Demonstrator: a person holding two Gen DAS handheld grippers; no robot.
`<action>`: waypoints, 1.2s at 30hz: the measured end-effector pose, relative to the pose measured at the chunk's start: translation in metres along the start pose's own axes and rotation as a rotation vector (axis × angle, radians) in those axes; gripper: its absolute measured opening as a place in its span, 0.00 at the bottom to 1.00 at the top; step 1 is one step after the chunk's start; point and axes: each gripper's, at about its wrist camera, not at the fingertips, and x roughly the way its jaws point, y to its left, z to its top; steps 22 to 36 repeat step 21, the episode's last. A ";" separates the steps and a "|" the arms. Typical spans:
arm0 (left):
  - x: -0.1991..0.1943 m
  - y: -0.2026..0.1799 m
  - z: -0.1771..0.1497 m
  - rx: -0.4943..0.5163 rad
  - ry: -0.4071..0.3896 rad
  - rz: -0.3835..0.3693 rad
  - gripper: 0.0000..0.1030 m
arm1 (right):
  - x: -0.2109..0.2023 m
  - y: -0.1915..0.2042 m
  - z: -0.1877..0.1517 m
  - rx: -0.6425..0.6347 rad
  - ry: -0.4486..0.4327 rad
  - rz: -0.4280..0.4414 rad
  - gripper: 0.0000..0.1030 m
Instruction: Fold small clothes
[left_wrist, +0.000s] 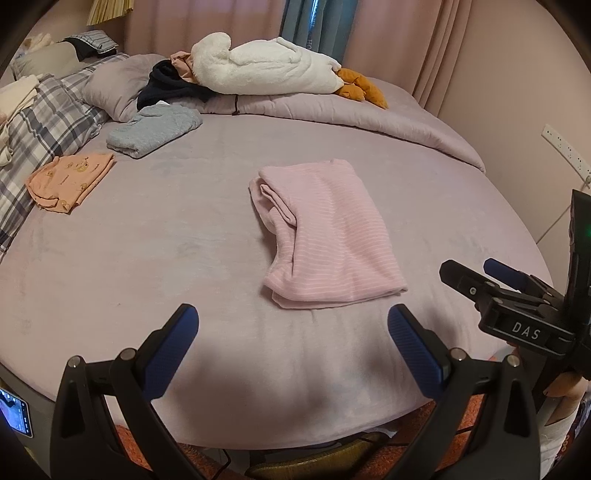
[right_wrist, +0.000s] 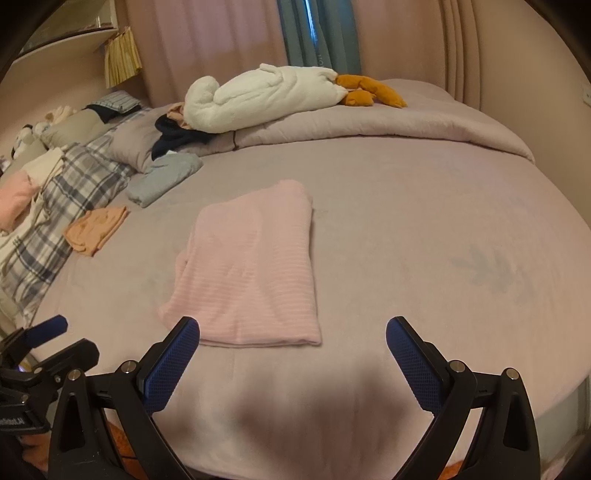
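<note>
Both grippers, left (left_wrist: 293, 347) and right (right_wrist: 293, 354), hover spread and empty over the bed's (left_wrist: 147, 240) near edge, the folded pink top (right_wrist: 251, 269) lying just ahead, its long axis running away from them, probably nearer the right.

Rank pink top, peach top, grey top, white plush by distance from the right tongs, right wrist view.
1. pink top, just ahead, centre-left
2. peach top, left, by the plaid bedding
3. grey top, farther back left
4. white plush, far back on the duvet
</note>
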 end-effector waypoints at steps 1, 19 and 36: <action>0.000 0.000 0.000 0.002 0.001 0.001 0.99 | 0.000 0.000 0.000 -0.003 -0.001 -0.001 0.98; -0.003 -0.004 0.000 0.012 -0.001 -0.008 0.99 | -0.001 -0.004 0.002 0.014 -0.009 -0.002 0.98; -0.003 -0.004 0.000 0.012 -0.001 -0.007 0.99 | -0.001 -0.003 0.001 0.011 -0.011 -0.003 0.98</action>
